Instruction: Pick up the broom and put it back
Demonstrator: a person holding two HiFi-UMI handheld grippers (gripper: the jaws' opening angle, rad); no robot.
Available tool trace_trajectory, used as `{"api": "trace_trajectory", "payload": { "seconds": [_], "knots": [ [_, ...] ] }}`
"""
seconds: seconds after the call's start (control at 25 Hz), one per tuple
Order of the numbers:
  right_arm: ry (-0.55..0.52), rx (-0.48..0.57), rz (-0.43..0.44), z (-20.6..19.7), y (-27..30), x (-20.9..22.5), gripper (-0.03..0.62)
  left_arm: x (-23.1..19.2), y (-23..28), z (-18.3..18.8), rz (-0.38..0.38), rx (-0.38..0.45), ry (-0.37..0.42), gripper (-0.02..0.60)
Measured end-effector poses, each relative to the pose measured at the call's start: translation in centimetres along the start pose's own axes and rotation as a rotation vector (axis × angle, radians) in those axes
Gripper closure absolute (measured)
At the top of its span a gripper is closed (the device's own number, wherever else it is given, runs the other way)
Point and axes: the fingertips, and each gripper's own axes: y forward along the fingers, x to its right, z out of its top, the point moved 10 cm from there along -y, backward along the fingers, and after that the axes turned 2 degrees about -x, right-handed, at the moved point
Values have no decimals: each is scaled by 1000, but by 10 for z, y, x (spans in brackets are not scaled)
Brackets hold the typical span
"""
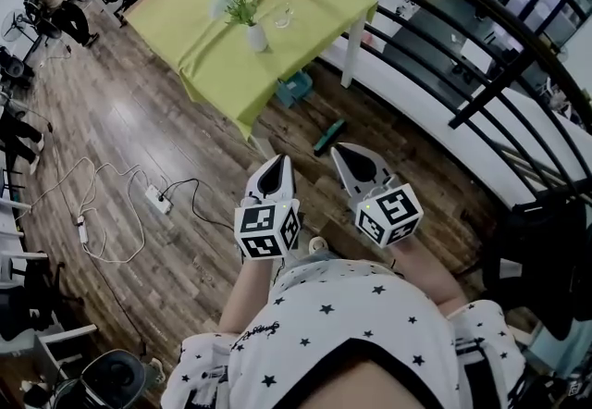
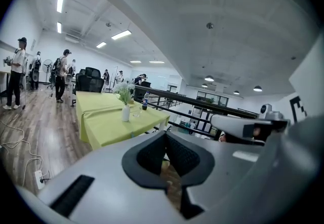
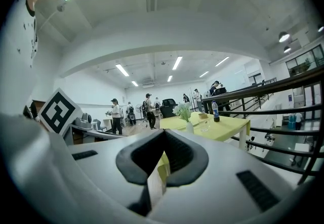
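left gripper [image 1: 274, 178]: jaws together, nothing between them
right gripper [image 1: 357, 163]: jaws pressed closed, empty
broom [image 1: 329, 136]: probably the dark green piece that lay on the floor beside the table [image 1: 203, 37], ahead of both grippers, untouched
risk, grasp: closed jaws would shove the broom away, not grip it
risk, lift: a swinging handle could hit the vase [image 1: 256, 37] or railing [image 1: 481, 102]
risk, footing: power strip [image 1: 157, 200] and its cable lay nearby, trip hazard

tablecloth [image 1: 213, 46]: yellow-green | vase [image 1: 256, 37]: white | shirt [image 1: 342, 315]: white, black stars
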Motion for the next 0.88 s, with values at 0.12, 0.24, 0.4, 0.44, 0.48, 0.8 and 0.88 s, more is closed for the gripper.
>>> {"api": "trace_trajectory", "payload": {
  "seconds": [0.12,0.24,0.4,0.44,0.48,0.8,0.88],
  "knots": [
    [2,-14,-5,0,14,3,600,-13,10,2,-7,-8,-12,575],
    [12,-34,-4,-2,25,6,602,-24,18,2,-5,-7,-35,574],
    [6,-56,-4,-2,41,14,602,-35,30,2,3,-16,-62,575],
    [7,-60,-5,-2,46,17,600,-38,33,2,6,-20,-65,575],
    [9,-64,-4,-3,51,20,600,-40,37,1,9,-23,-68,574],
    [-41,-98,40,-9,101,54,600,-60,77,4,59,-19,-102,574],
    [-46,-112,55,-12,112,64,601,-64,87,5,76,-18,-107,574]
  ]
}}
